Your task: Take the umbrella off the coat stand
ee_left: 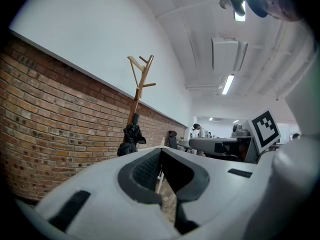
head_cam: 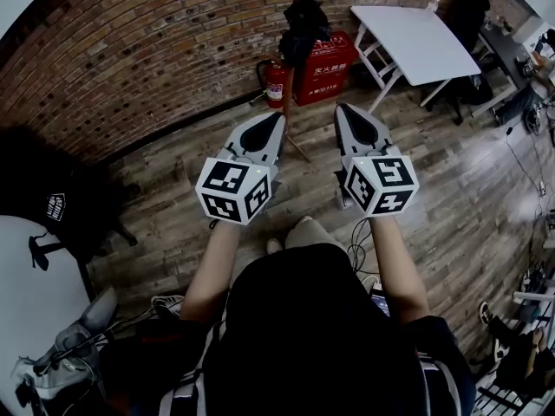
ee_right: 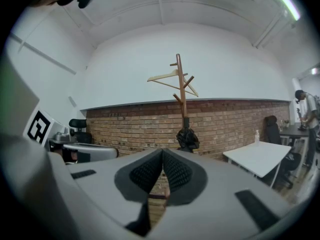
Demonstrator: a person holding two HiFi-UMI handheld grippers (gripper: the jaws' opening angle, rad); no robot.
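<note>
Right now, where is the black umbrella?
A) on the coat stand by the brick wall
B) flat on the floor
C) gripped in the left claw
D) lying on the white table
A: the umbrella hangs low on the coat stand in front of the brick wall, while the left claw and right claw are shut and empty.

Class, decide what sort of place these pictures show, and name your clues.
Probably an office or studio: a brick wall, a white table, an office chair, a wooden coat stand bearing a black umbrella, and a fire extinguisher.
</note>
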